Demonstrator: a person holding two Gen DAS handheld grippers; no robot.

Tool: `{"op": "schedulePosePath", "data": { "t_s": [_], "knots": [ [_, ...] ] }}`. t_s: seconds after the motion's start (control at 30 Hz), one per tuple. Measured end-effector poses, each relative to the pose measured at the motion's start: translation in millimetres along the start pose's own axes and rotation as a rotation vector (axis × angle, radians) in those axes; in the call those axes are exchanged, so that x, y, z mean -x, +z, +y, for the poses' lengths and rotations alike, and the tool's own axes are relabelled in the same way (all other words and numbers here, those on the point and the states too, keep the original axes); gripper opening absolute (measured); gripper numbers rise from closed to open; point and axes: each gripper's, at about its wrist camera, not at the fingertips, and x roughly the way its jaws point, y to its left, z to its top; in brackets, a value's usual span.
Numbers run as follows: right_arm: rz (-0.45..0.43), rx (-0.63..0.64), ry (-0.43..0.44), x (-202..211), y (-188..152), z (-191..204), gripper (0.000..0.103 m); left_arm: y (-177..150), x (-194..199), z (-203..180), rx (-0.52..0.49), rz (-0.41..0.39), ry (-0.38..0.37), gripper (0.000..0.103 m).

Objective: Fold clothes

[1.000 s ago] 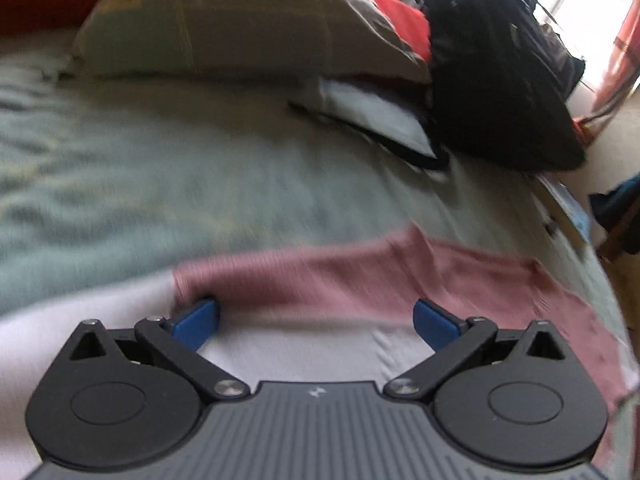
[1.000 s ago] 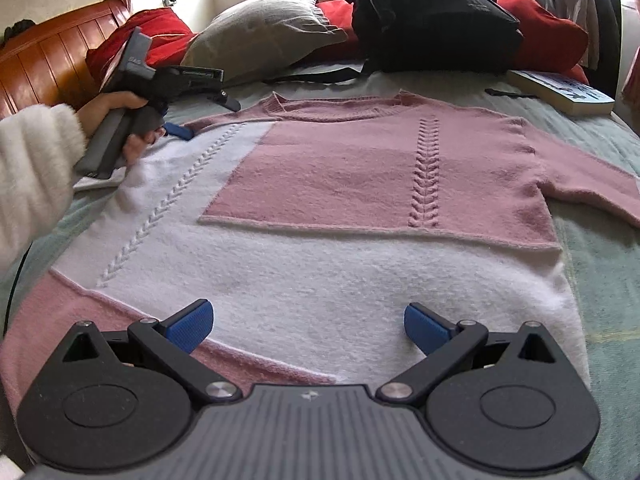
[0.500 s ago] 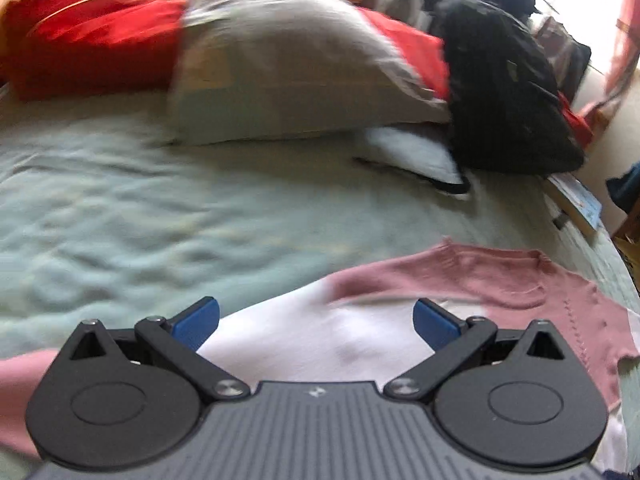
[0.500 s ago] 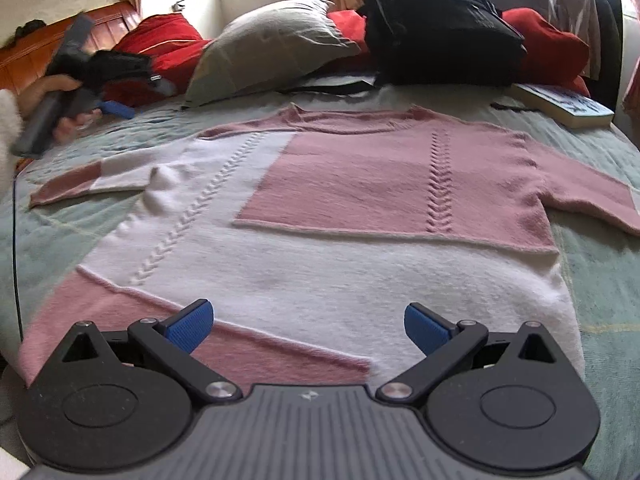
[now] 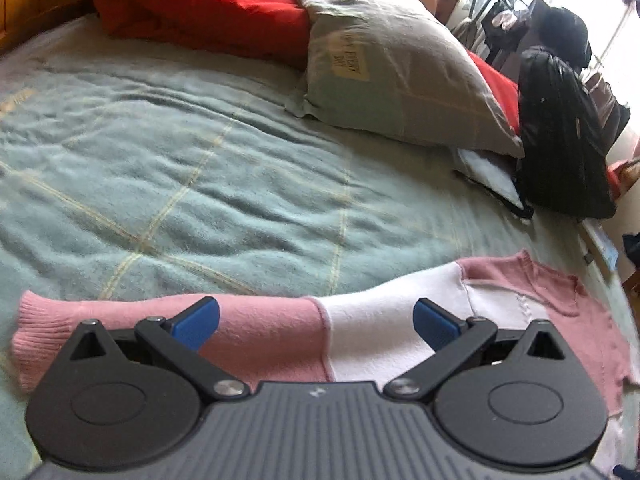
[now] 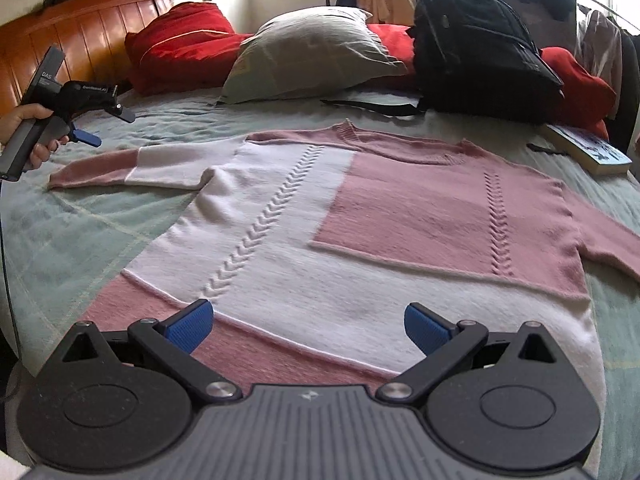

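Note:
A pink and white knit sweater (image 6: 360,220) lies flat, front up, on the green blanket. Its left sleeve (image 6: 132,166) stretches out to the left; in the left wrist view the sleeve (image 5: 280,332) lies straight just under the fingers. My left gripper (image 5: 316,320) is open and empty, held above the sleeve; it also shows in the right wrist view (image 6: 86,136) beyond the cuff. My right gripper (image 6: 306,326) is open and empty over the sweater's bottom hem.
A grey pillow (image 6: 312,52), red cushions (image 6: 180,52) and a black backpack (image 6: 480,48) line the head of the bed. A book (image 6: 588,150) lies at the right, near the right sleeve. A wooden headboard (image 6: 80,36) stands at the far left.
The left gripper has moved away from the sweater's shoulder out to the left. The left sleeve now lies spread out sideways. The right gripper has stayed over the hem.

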Motion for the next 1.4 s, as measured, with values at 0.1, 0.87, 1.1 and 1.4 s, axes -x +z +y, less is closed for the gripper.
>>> {"op": "schedulePosePath", "data": {
  "t_s": [0.1, 0.87, 1.1, 1.4],
  "knots": [
    [0.016, 0.013, -0.012, -7, 4, 9, 0.103, -2, -14, 10, 0.024, -0.001, -0.048, 0.102],
    [0.079, 0.036, -0.054, -31, 9, 21, 0.103, -4, -6, 47, 0.139, 0.002, -0.181, 0.102],
    [0.085, 0.029, -0.048, -36, 8, 21, 0.103, -11, -9, 54, 0.122, 0.051, -0.188, 0.102],
    [0.089, 0.043, -0.052, -32, 5, 25, 0.103, -6, -22, 71, 0.203, -0.068, -0.073, 0.102]
  ]
}}
